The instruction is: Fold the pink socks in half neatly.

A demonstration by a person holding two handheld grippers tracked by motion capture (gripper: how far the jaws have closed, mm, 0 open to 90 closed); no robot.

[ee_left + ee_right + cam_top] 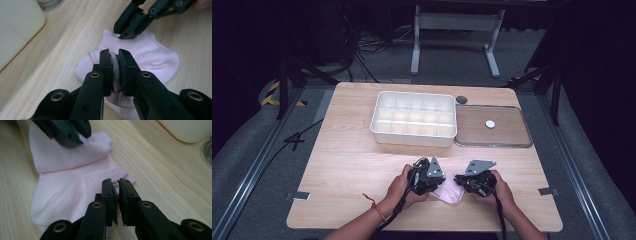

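in the high view the pink sock [451, 192] lies mostly hidden between the left gripper [432, 184] and the right gripper [460, 181], low in the frame; whether either bites the cloth is too small to tell there. the white tray [15, 27] is cut off by the upper left edge of the left gripper view, blurred. a shiny round rim [208, 150] at the right edge of the right gripper view is cropped and unclear.
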